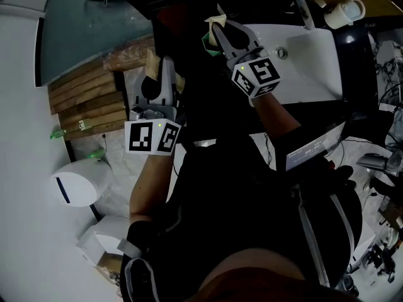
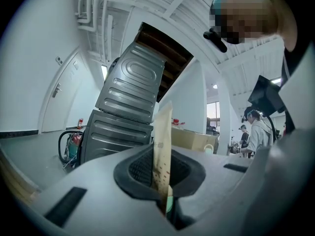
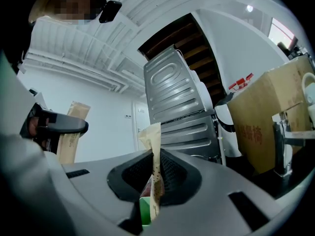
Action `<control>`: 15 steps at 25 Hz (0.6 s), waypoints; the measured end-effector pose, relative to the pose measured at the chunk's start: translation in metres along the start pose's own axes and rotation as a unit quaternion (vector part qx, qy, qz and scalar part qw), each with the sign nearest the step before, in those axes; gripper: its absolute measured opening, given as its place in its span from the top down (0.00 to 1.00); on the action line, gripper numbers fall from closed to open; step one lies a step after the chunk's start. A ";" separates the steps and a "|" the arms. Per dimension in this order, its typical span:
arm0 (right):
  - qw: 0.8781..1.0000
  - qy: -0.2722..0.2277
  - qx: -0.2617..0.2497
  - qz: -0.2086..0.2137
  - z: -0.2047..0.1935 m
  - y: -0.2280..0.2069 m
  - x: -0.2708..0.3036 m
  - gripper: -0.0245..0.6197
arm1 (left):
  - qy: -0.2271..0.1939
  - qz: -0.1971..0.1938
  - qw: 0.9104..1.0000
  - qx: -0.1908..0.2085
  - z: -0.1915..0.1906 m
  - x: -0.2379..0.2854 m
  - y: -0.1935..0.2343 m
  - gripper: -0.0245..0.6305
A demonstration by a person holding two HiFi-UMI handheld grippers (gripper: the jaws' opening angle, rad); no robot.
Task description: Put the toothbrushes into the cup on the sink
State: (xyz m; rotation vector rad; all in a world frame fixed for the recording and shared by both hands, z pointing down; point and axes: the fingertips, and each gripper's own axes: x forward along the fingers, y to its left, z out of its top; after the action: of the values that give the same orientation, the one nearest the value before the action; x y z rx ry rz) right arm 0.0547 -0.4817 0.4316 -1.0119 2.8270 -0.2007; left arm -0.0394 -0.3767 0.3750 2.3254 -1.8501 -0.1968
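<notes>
Kraft-paper wrap on each toothbrush: light, thin, probably floppy and slippery, so I'd pinch low. Left hand-held gripper (image 2: 163,183) is clamped on the left toothbrush (image 2: 162,136). Right hand-held gripper (image 3: 152,183) is clamped on the right toothbrush (image 3: 151,141). Cup (image 1: 345,11) at far right of the sink (image 1: 315,74).

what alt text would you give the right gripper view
The right gripper is shut on a tan paper toothbrush packet that sticks up between its jaws. Behind stand a ribbed grey metal panel and a cardboard box; at left the left gripper holds a second tan packet.
</notes>
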 end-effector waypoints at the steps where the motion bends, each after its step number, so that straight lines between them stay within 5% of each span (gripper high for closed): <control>1: 1.000 0.001 0.000 -0.002 -0.003 -0.001 0.000 0.89 | 0.000 0.000 1.000 -0.001 -0.001 0.000 0.001 0.94; 15: 0.998 -0.032 -0.043 -0.035 0.000 0.001 -0.004 0.89 | 0.002 -0.017 1.000 0.008 -0.001 -0.010 0.005 0.94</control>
State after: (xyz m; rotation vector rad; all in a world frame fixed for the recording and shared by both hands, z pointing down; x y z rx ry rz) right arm 0.0568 -0.4786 0.4319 -1.1148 2.7653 -0.0533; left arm -0.0463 -0.3675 0.3775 2.3674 -1.8181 -0.1815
